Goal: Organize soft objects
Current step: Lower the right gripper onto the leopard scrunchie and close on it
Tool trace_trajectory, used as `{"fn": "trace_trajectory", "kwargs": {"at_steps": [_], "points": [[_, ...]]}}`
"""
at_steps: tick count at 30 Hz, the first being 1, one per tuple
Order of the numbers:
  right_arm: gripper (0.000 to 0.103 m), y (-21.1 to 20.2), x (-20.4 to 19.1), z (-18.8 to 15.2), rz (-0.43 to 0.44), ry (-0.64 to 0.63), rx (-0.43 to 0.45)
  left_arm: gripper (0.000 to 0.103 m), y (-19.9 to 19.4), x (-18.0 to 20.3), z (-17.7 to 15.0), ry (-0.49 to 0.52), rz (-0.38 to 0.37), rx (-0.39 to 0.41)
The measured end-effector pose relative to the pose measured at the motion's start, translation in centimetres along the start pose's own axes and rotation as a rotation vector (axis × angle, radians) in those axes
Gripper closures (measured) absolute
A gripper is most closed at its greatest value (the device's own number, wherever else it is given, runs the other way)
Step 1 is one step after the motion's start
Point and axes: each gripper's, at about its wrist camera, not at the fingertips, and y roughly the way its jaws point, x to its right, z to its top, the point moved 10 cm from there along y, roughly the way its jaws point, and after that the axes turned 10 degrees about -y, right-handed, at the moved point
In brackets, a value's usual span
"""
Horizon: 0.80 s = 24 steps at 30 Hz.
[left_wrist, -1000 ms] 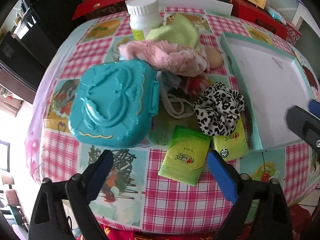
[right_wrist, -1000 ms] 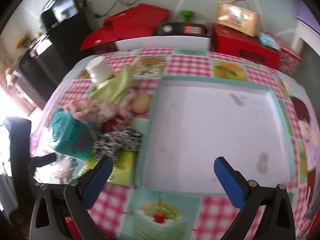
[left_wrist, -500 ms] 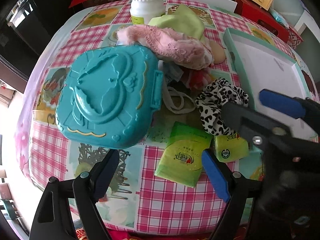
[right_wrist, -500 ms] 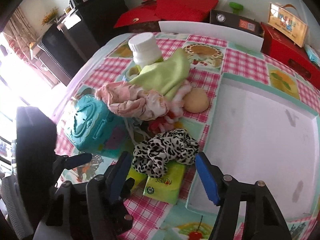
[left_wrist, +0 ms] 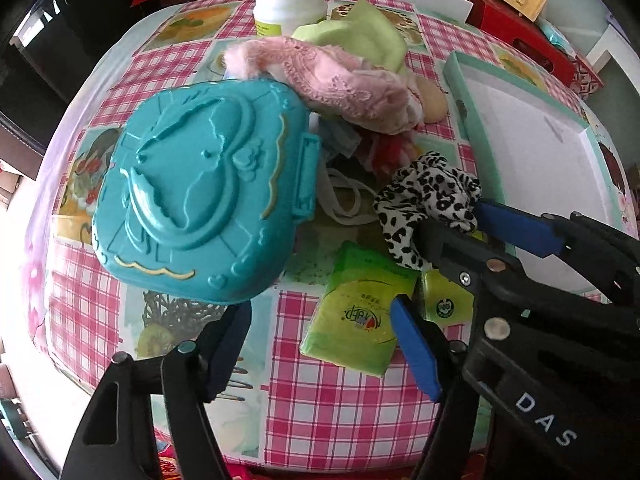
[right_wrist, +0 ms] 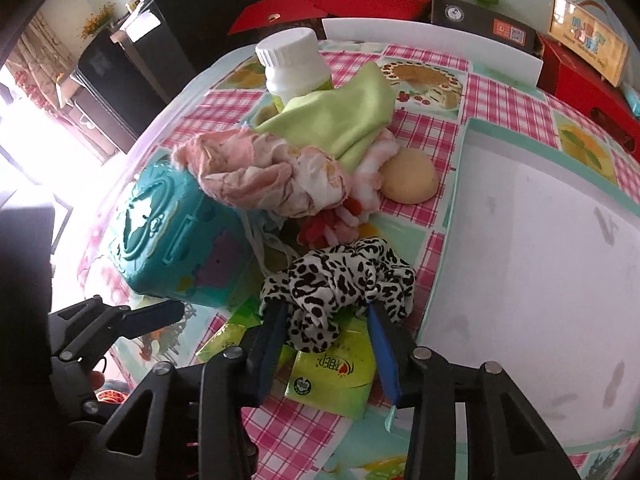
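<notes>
- Since a second ago your right gripper [right_wrist: 328, 344] has swung off the empty tray and come down over the leopard-print scrunchie [right_wrist: 340, 280], and your left gripper [left_wrist: 320, 344] has sunk a little toward the near table edge.
- Your right jaws are closing with the scrunchie's near folds between them; the blue pads [right_wrist: 382, 344] already touch fabric at either side, so you are pinching it, though only lightly as yet.
- Your left jaws are closing too, with nothing between them; they stand half spread above the checked tablecloth [left_wrist: 340, 400], just below the teal case [left_wrist: 200, 184].
- To do the pick well, let the right pads gather the bulk of the scrunchie, not just one ruffle, and lift straight up so you do not drag the tissue packs beneath it.
- The scrunchie sits at the table's centre, its right side just beside the tray's left rim [right_wrist: 452, 216]; in the right wrist view the tray lies at three o'clock from it, so the carry is short.
- Keep your left gripper clear, since it sits near the right one at about nine o'clock.
- Count, outward: one scrunchie; two green tissue packs [left_wrist: 356, 312]; one teal case at ten o'clock; one white string loop [left_wrist: 344, 200]; one pink cloth [right_wrist: 256, 172] and one green cloth [right_wrist: 340, 120] at twelve; one beige round sponge [right_wrist: 408, 180]; one white bottle [right_wrist: 296, 64] farthest off; one tray.
- Something red and white under the pink cloth is too buried to name.
</notes>
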Motion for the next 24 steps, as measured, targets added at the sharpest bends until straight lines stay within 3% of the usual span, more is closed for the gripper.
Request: {"fn": "trace_trajectory", "kwargs": {"at_steps": [4,20,21,23,24], "points": [[0.077,0.0,-0.1,0.0,0.025,0.010,0.008,0.034,0.0,0.5,0.2,0.013,0.006,0.002],[0.087,-0.8,0.7,-0.6,0.085,0.071,0.046,0.035,-0.9,3.7,-1.4,0.086,0.068,0.033],[0.087,-0.9,0.9,-0.7,0.086,0.076,0.048,0.038,-0.9,3.8,-1.4,0.089,0.067,0.034],[0.087,-1.1,1.1,-0.8,0.092,0.084,0.053,0.059,-1.0,4.3,-1.5,0.087,0.037,0.029],[0.087,-1.2,1.1,-0.7,0.095,0.088,0.057,0.061,-1.0,4.6,-1.5,0.087,0.022,0.026]]}}
